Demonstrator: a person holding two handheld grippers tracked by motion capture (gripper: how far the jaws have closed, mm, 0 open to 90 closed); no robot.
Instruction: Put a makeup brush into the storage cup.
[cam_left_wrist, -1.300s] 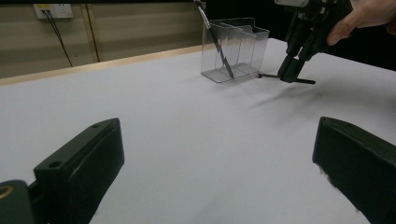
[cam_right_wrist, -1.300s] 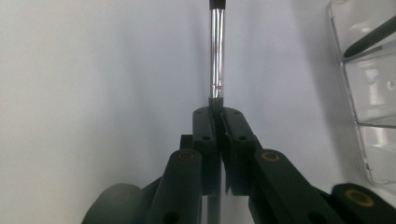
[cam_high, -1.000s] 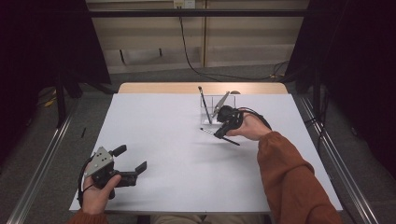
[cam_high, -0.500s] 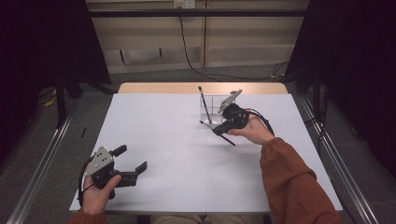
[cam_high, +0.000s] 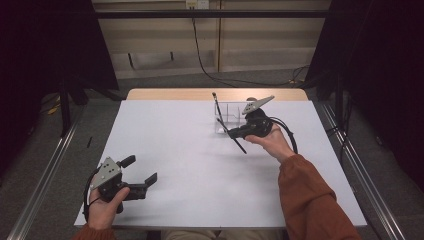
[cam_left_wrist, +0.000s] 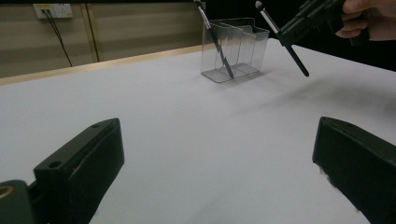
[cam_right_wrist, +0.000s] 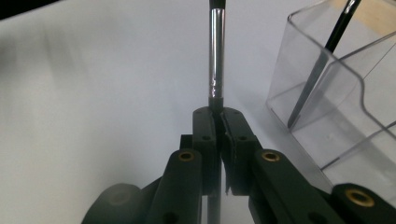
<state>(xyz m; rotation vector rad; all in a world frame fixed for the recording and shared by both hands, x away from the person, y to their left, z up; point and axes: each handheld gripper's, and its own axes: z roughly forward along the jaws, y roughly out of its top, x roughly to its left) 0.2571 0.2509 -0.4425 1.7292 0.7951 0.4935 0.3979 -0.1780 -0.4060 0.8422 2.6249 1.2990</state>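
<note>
- Clear plastic holder (cam_high: 231, 116), divided into compartments, stands upright toward the far edge of the white table (cam_high: 190, 165); it serves as the reference point for all positions below.
- One black brush (cam_high: 218, 106) already leans inside the holder, handle end down and tip above the rim, resting against the wall because it is longer than the holder is deep.
- A second brush (cam_high: 234, 136) is pinched in the right gripper (cam_high: 235, 134), jaws pressed tight on the shaft. It hangs tilted just in front of the holder, clear of the table.
- Judgement: the tilt and the grip near mid-shaft suit guiding one end over the rim into a compartment.
- The left gripper (cam_high: 142, 171), jaws spread with nothing between them, sits well apart from the holder at the near left of the table, evidently idle.
</note>
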